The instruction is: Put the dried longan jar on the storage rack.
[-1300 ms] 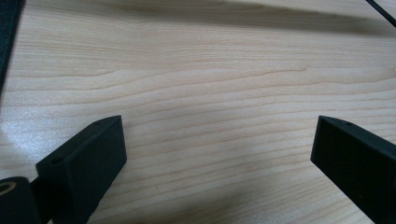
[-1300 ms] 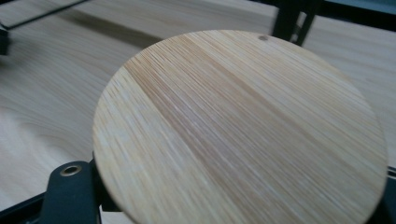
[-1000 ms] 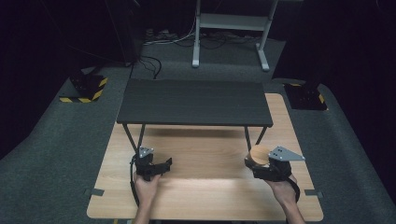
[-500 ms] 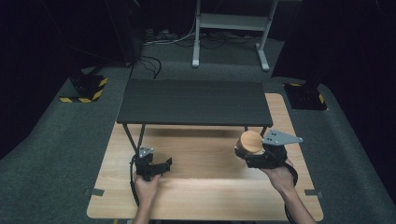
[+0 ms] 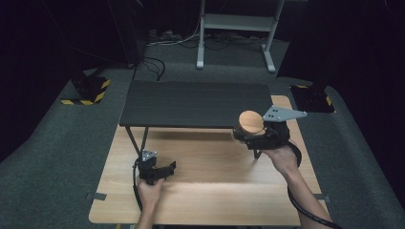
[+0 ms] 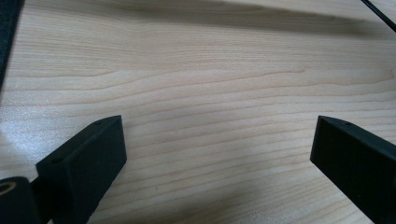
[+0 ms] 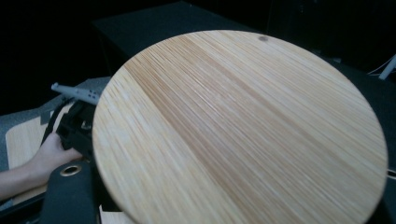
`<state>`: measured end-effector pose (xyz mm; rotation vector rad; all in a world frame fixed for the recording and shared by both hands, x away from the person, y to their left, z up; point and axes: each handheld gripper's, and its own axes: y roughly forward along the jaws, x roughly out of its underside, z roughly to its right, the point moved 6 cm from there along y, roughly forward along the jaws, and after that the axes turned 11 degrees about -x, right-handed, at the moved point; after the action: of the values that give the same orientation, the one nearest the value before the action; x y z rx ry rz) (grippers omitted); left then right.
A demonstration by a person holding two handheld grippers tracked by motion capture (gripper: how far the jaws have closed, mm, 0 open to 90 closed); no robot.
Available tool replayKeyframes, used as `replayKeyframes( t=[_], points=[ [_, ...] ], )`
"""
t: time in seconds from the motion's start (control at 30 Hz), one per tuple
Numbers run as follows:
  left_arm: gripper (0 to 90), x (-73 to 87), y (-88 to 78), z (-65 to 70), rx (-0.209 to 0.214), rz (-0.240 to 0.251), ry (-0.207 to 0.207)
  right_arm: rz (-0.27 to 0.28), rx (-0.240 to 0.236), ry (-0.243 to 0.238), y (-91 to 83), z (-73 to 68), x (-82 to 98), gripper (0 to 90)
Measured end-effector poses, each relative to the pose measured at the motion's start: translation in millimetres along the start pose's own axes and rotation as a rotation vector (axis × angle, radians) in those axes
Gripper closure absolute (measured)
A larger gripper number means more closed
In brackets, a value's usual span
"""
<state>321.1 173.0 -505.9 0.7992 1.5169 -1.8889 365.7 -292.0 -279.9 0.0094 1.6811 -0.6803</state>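
The right tool (image 5: 246, 132) had lifted a round wooden disc (image 5: 251, 122) toward the dark shelf (image 5: 191, 102), gripping it; the left tool (image 5: 160, 168) stayed wide below the shelf, on the counter (image 5: 210, 200).

Dim, dark-walled scene lit from above, the pale wooden table (image 5: 200, 191) brightest, a soft shadow band under the dark shelf (image 5: 196, 102); the left gripper view is sharp with faint sheen at its left edge; the close round wooden disc (image 7: 238, 130) is slightly blurred.
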Motion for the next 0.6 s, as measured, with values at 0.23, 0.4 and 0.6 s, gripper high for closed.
replayKeyframes(
  t=[0.23,0.4,0.6],
  points=[
    [3.6,0.0,0.2,-0.3,0.002,0.001,0.000,-0.031,0.021,0.028,17.7,17.5,-24.5,24.9],
    [3.7,0.0,0.3,-0.5,0.003,0.001,-0.002,-0.056,0.045,0.047,33.3,29.2,-36.9,24.9],
    [3.7,0.1,0.3,-0.5,0.003,0.002,-0.003,-0.090,0.068,0.065,49.8,39.2,-44.5,24.9]
  ],
)
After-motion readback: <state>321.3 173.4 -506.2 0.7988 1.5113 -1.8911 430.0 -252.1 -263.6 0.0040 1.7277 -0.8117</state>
